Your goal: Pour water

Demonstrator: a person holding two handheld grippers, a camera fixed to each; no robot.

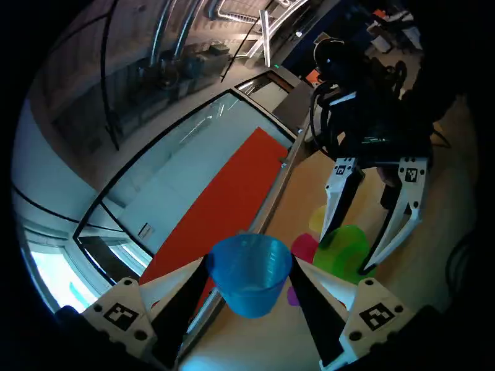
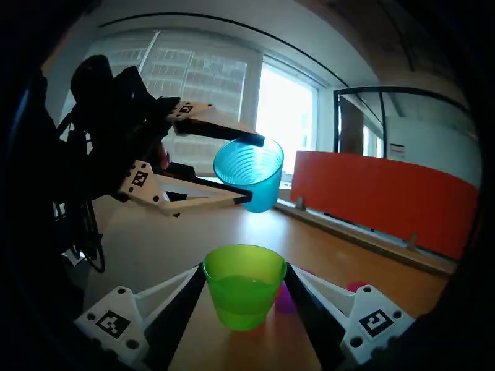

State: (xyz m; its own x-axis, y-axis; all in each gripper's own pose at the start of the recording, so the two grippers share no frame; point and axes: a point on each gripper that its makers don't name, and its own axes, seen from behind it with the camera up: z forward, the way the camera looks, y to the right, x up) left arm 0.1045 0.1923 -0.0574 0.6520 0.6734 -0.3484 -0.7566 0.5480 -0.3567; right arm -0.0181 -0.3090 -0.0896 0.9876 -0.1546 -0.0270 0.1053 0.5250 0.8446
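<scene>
Blue cup is sitting clamped between your left gripper's fingers, tipping toward the green cup, which your right gripper is pinching, water inside. Blue's lip is hanging ahead of that claw, so I think further tilting is risking a spill onto the wooden table.
</scene>
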